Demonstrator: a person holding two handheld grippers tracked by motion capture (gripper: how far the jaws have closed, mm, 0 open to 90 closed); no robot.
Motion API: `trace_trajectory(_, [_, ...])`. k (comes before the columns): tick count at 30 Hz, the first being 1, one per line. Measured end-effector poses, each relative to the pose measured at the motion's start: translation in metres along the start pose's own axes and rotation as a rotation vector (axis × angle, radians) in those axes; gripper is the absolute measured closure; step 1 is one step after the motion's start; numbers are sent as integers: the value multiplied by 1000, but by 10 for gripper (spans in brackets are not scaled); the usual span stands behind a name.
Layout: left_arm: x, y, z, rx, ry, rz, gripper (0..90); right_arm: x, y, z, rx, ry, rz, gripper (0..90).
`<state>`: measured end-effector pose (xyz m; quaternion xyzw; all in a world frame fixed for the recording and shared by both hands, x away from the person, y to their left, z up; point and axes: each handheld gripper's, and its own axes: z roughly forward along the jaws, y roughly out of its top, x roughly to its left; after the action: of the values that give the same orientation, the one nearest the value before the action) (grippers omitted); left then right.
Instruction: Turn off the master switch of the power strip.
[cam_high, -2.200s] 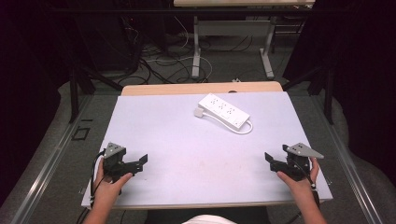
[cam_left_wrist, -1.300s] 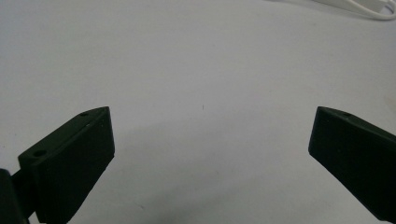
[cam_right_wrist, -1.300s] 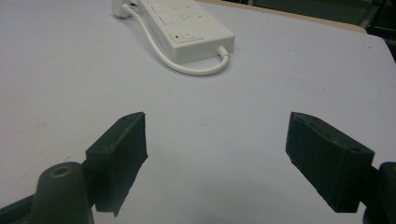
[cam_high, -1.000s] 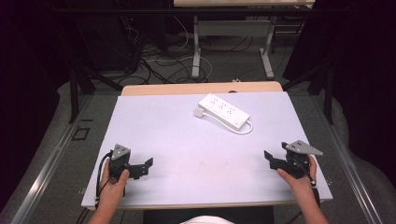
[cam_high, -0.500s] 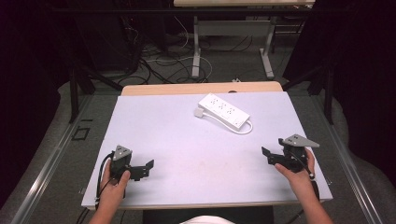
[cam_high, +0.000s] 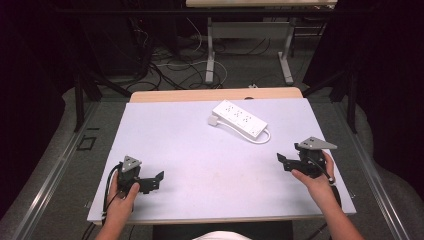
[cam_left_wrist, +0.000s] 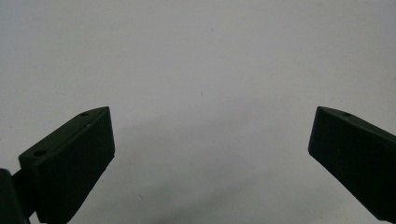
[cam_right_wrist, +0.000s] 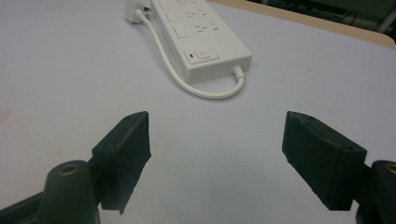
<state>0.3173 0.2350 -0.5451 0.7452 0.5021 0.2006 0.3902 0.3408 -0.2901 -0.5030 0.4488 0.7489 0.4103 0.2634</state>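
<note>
White power strip (cam_high: 239, 119) lies flat at far middle of the table (cam_high: 200, 150), cord curled by it. R gripper (cam_high: 286, 161) is near it, jaws wide, holding nothing. L gripper (cam_high: 157, 179) is well apart, also wide, w/ nothing inside.

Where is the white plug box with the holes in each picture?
High view: the white plastic power strip lies at the table's far middle, slightly right.
Left gripper view: not in it; pale table between open tongs.
Right gripper view: top middle, beyond the open tongs.
Shared landmark: its looping white cord.
</note>
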Motion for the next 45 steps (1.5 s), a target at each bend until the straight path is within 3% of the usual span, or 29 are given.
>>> trace_trajectory(9, [1, 0, -1, 19, 32, 13, 8, 2, 13, 6, 12, 7, -29, 245])
trace_trajectory(15, [3, 0, -1, 21, 50, 0, 7, 3, 21, 9, 16, 4, -60, 261])
trace_trajectory(18, [3, 0, -1, 17, 50, -1, 8, 4, 25, 10, 17, 6, -78, 269])
trace_trajectory(25, [3, 0, -1, 15, 49, -2, 8, 2, 33, 15, 20, 19, -71, 282])
trace_trajectory(45, [3, 0, -1, 16, 40, -5, 8, 3, 66, 35, 77, 45, -170, 326])
